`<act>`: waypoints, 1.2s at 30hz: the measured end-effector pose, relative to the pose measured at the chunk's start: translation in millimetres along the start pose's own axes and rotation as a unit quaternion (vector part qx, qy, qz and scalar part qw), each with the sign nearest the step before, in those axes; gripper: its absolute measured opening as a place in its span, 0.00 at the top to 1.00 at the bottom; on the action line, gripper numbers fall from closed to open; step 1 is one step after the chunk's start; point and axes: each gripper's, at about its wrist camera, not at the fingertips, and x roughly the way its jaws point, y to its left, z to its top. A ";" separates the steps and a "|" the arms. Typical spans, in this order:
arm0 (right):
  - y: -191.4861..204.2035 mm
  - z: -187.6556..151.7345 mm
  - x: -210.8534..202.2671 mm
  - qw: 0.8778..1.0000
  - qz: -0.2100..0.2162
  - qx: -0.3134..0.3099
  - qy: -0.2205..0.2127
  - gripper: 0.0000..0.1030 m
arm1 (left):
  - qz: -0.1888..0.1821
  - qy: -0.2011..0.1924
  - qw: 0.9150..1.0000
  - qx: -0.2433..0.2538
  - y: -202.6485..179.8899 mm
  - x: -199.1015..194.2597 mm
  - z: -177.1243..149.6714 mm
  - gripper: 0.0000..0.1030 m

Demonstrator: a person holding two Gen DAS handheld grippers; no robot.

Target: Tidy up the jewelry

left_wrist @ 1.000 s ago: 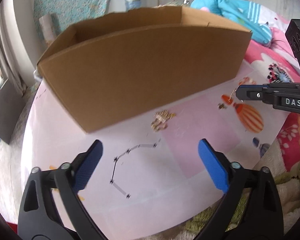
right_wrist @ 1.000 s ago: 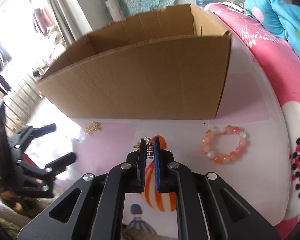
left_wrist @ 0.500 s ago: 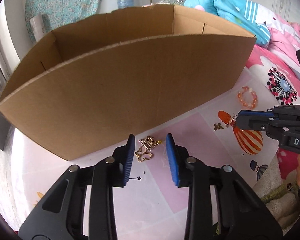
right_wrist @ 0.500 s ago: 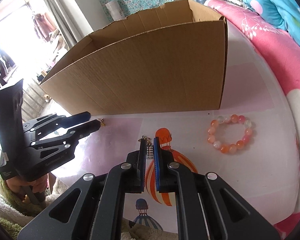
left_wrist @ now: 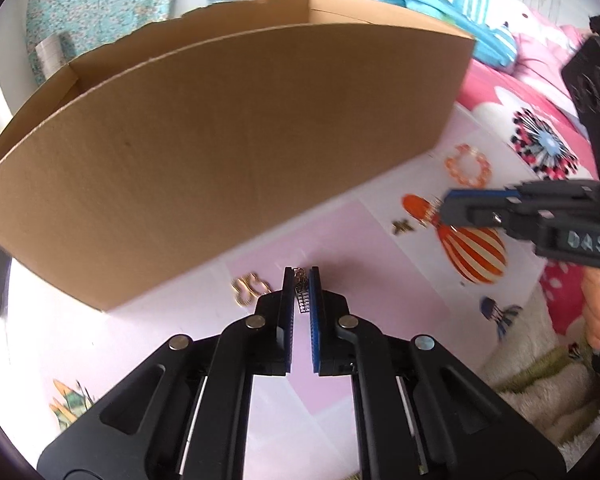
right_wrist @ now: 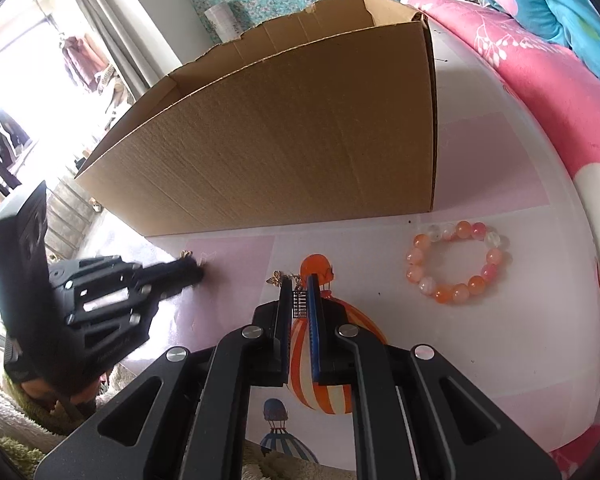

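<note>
1. A small gold charm (left_wrist: 300,276) was pinched at the left gripper (left_wrist: 301,280) tips, low over the table (left_wrist: 380,280) before the cardboard box (left_wrist: 228,152); a gold butterfly piece (left_wrist: 249,288) lay just left.
2. The right gripper (right_wrist: 299,286) pinched a gold earring (right_wrist: 288,278); a bead bracelet (right_wrist: 458,264) lay to its right.

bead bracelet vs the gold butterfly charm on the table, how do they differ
The bead bracelet is a large ring of round orange, pink and clear beads; the gold butterfly charm is a tiny flat metal piece. The bracelet lies right of the right gripper, the charm just left of it. Both rest loose on the table.
</note>
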 end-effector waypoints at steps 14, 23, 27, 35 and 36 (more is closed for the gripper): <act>5.0 0.2 -0.5 1.000 0.010 -0.002 -0.003 0.93 | -0.008 0.014 1.000 -0.015 1.8 -9.7 -1.0 0.94; 3.3 1.2 0.6 1.000 0.010 0.001 -0.002 0.93 | -0.010 0.029 0.999 -0.012 -5.0 -6.3 0.4 0.86; 5.3 1.3 1.6 1.000 0.013 -0.001 -0.001 0.93 | -0.002 0.039 0.999 -0.015 -4.7 -3.7 2.2 0.79; 5.0 1.1 1.6 1.000 0.013 0.003 -0.003 0.93 | 0.017 0.041 0.999 0.006 -9.2 -2.4 2.2 0.84; 5.0 1.1 1.5 1.000 0.013 0.003 -0.003 0.93 | 0.016 0.042 0.999 0.009 -9.3 -2.8 2.3 0.86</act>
